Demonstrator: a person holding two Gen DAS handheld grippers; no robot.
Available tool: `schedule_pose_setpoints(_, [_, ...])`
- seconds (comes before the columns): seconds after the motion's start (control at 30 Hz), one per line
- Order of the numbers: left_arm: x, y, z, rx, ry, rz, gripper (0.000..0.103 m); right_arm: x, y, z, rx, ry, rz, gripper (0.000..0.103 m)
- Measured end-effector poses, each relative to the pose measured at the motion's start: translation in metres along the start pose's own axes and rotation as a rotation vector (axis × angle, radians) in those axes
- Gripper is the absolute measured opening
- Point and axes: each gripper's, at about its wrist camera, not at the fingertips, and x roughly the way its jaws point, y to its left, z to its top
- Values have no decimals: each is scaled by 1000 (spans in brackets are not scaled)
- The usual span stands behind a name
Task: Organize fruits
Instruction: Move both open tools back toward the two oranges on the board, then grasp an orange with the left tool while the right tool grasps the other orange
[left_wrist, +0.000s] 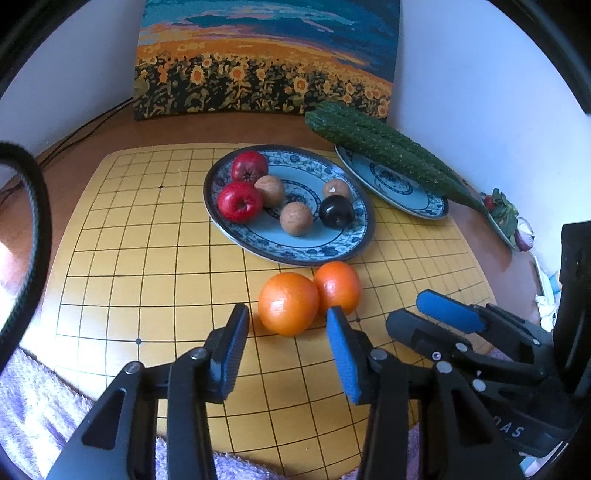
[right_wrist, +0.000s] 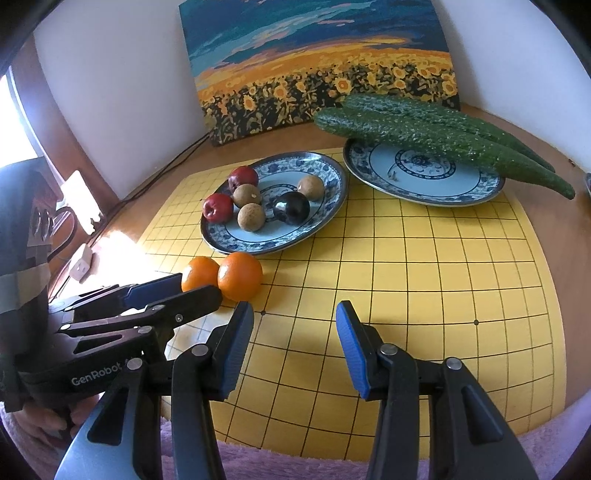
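Nearest, left gripper (left_wrist: 288, 325): jaws apart with nothing clamped; blue pads flank the near side of the front orange, not pressing it. Its body, at lower left of the right wrist view, reads "GenRobot".
Right gripper (right_wrist: 295, 321): jaws apart over bare grid board, empty; at lower right of the left wrist view its body shows letters "DAS".
Board (left_wrist: 147, 258): yellow with black grid lines, lying on a brown table.
Oranges: front orange (left_wrist: 288, 303) and back orange (left_wrist: 338, 286) touching, on the board just before the oval plate.
Oval plate (left_wrist: 314, 251): blue-patterned; holds two red apples (left_wrist: 240, 201), three brown round fruits (left_wrist: 295, 218) and one dark plum (left_wrist: 336, 210).
Round plate (right_wrist: 424, 192): upper right, cucumbers (right_wrist: 443, 136) lying across it.
Farthest, painting (left_wrist: 266, 55): sunflower field, leaning on the white wall.
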Motion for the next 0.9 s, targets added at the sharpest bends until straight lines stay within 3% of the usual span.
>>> schedule_pose_setpoints(0.17, [-1, 0, 0, -3, -4, -3, 33, 1, 1, 0, -6, 3, 0, 48])
schedule_pose_setpoints(0.9, [-19, 22, -6, -82, -39, 5, 32, 2, 15, 2, -39, 5, 17, 48])
